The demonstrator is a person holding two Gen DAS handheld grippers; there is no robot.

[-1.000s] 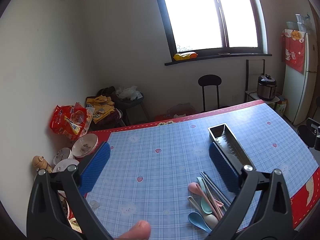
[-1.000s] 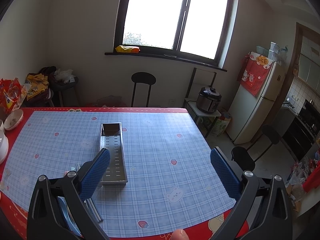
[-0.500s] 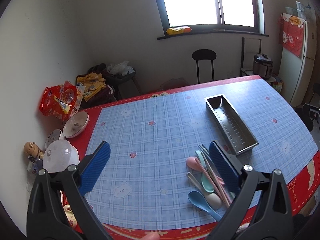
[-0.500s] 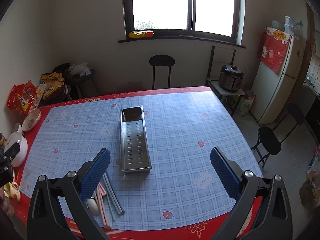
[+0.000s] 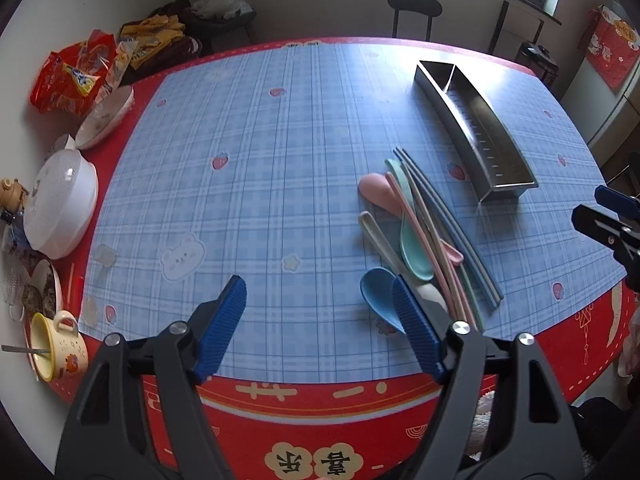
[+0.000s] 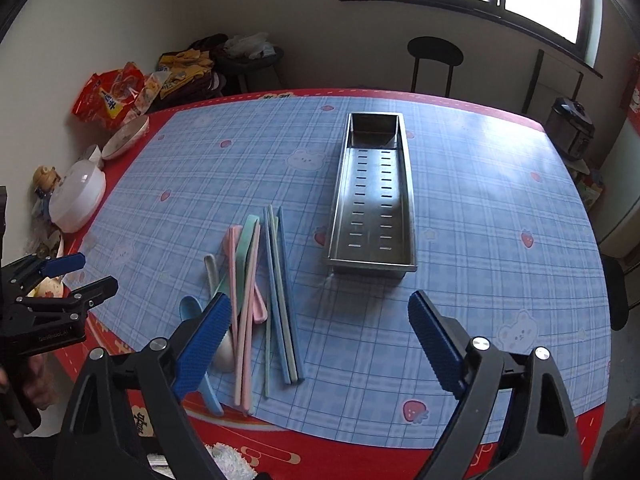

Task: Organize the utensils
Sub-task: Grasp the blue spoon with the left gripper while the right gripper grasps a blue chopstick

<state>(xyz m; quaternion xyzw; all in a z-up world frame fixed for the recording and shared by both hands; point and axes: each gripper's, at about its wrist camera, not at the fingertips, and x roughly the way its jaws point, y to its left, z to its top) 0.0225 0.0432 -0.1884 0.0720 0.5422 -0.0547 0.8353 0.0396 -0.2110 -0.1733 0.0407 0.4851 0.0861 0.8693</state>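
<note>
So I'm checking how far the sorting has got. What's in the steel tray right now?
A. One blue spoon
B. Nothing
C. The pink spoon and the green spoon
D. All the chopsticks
B: the steel tray shows only its bare slotted floor, while the spoons and chopsticks all lie in a pile on the tablecloth beside it.

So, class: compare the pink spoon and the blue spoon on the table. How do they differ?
The pink spoon has its bowl at the far end of the pile; the blue spoon has its bowl nearest the table edge. The pink spoon shows fully, the blue spoon's handle is partly hidden behind a gripper finger. Both lie flat, untouched.
</note>
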